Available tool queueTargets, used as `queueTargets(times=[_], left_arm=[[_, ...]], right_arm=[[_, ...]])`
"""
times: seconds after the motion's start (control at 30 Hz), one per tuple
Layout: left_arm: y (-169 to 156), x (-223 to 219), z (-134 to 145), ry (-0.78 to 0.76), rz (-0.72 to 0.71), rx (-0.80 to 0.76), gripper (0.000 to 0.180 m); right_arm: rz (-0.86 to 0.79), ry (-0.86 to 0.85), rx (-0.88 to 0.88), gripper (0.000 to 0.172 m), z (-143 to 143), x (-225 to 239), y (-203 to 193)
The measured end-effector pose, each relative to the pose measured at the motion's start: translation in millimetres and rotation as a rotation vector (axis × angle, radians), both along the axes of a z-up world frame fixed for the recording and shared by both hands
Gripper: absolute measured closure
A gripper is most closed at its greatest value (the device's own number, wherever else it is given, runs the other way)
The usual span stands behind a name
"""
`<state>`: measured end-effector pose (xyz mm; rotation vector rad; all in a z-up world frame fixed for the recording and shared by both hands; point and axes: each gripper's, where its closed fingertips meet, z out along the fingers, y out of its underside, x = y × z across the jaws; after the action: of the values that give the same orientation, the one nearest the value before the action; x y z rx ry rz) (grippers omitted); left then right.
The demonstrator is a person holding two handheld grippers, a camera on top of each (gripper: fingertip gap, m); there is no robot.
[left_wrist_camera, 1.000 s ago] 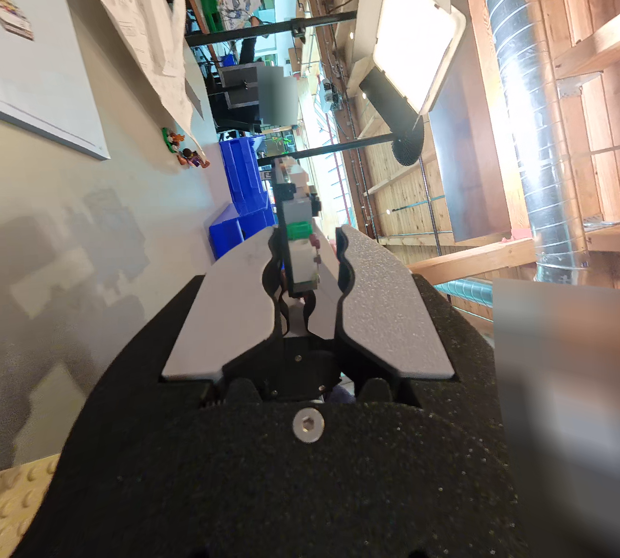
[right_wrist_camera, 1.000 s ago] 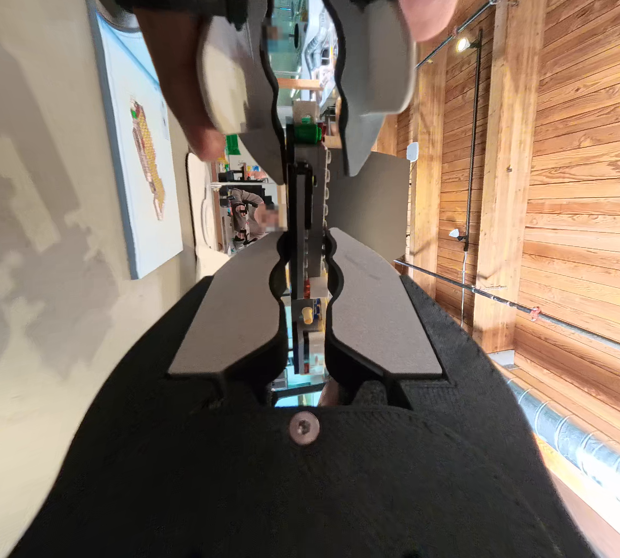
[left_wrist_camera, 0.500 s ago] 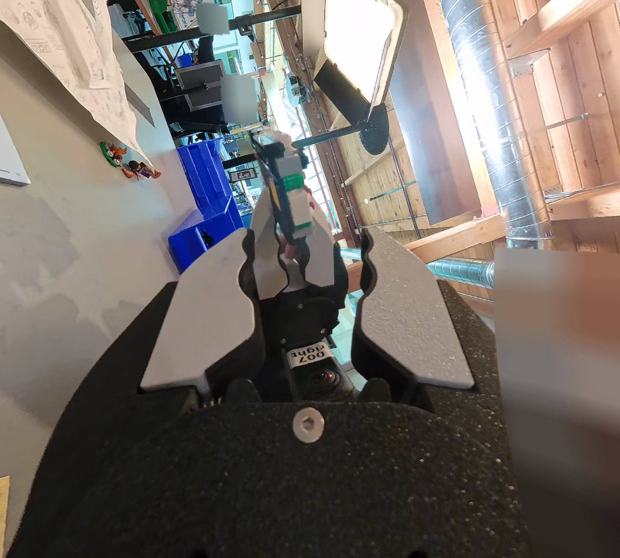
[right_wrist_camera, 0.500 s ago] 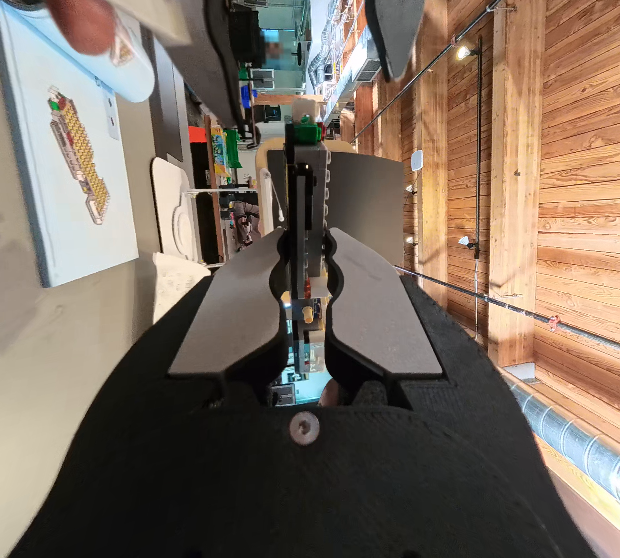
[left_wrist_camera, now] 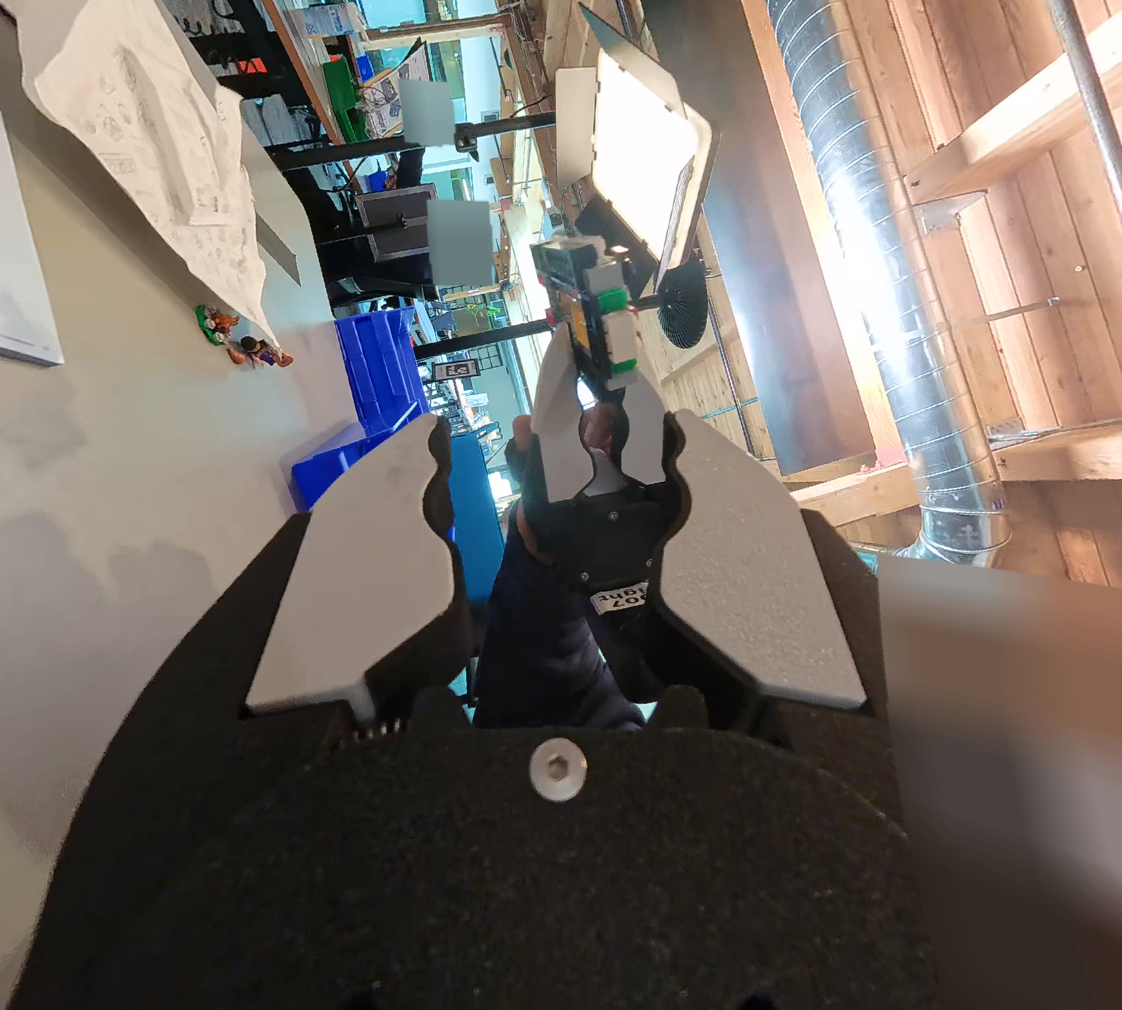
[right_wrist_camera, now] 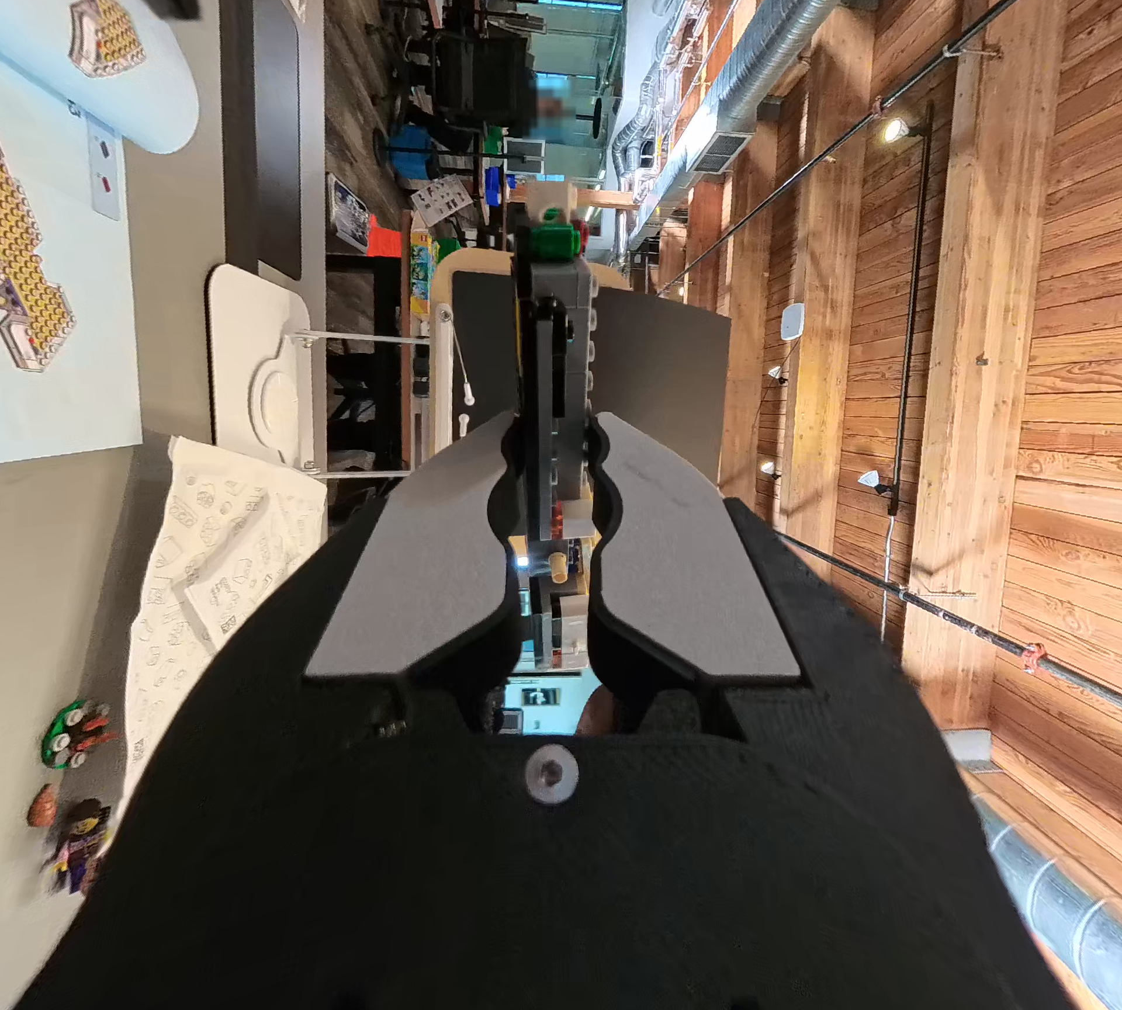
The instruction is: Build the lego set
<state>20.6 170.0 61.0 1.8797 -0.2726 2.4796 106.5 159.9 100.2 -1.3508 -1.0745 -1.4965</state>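
Observation:
My right gripper (right_wrist_camera: pixel 554 434) is shut on a toy-brick model (right_wrist_camera: pixel 555 362) of grey, black, green and white bricks, held in the air with its long side along the fingers. The left wrist view shows that same gripper (left_wrist_camera: pixel 598 368) farther off, its pale fingers clamped on the model (left_wrist_camera: pixel 598 322). My left gripper (left_wrist_camera: pixel 555 422) is open and empty, its fingertips (left_wrist_camera: pixel 419 447) wide apart and drawn back from the model. A person's hand in a dark sleeve (left_wrist_camera: pixel 546 635) holds the right gripper.
The grey table (left_wrist_camera: pixel 121 465) carries a crumpled instruction sheet (left_wrist_camera: pixel 152 143), small toy figures (left_wrist_camera: pixel 243 337) and blue bins (left_wrist_camera: pixel 376 374). An open instruction booklet (right_wrist_camera: pixel 54 252), the sheet (right_wrist_camera: pixel 224 568) and figures (right_wrist_camera: pixel 73 799) lie left in the right wrist view. Wooden walls and a metal duct (left_wrist_camera: pixel 850 192) lie right. My right fingertips sit around 10 centimetres from my left ones.
My left gripper opened, let go of the brick model and drew back from it. The right gripper stayed shut on the model and swung it away from the left one.

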Motion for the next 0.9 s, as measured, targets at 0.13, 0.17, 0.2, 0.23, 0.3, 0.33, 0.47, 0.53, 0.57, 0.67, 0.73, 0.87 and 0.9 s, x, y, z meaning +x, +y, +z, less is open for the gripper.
queueTargets(times=[0.13,0.17,0.2,0.23,0.3,0.33,0.47,0.53,0.57,0.67,0.73,0.87,0.9], left_arm=[[0,3,16,-0.005,-0.011,0.013,0.118],[-1,5,18,-0.004,-0.02,0.011,0.119],[-2,6,20,-0.005,-0.028,0.008,0.119],[-3,8,22,-0.006,-0.035,0.004,0.12],[-5,10,24,-0.006,-0.046,-0.002,0.12],[-5,12,24,-0.004,-0.048,-0.004,0.12],[-6,16,25,-0.001,-0.051,-0.015,0.121],[-6,18,26,0.0,-0.052,-0.021,0.121],[-7,19,26,0.001,-0.053,-0.021,0.121],[-8,23,29,0.003,-0.056,-0.016,0.121],[-8,25,30,0.006,-0.053,-0.014,0.121],[-5,31,34,0.01,-0.047,-0.009,0.121],[-4,32,35,0.01,-0.046,-0.006,0.121]], right_arm=[[0.0,0.039,0.003,0.152,-2,-2,1],[0.002,0.052,0.003,0.152,-4,-2,1],[0.007,0.071,0.002,0.152,-6,-3,1],[0.012,0.094,-0.001,0.152,-8,-4,1],[0.016,0.124,-0.003,0.153,-11,-4,2],[0.019,0.127,0.0,0.152,-12,-5,2],[0.033,0.145,0.001,0.152,-13,-7,3],[0.044,0.176,0.004,0.152,-12,-8,3],[0.049,0.19,0.005,0.152,-11,-8,3],[0.055,0.224,0.005,0.153,-9,-7,4],[0.058,0.236,0.004,0.153,-8,-6,5],[0.067,0.261,0.0,0.153,-9,-8,6],[0.067,0.259,0.0,0.153,-9,-8,6]])
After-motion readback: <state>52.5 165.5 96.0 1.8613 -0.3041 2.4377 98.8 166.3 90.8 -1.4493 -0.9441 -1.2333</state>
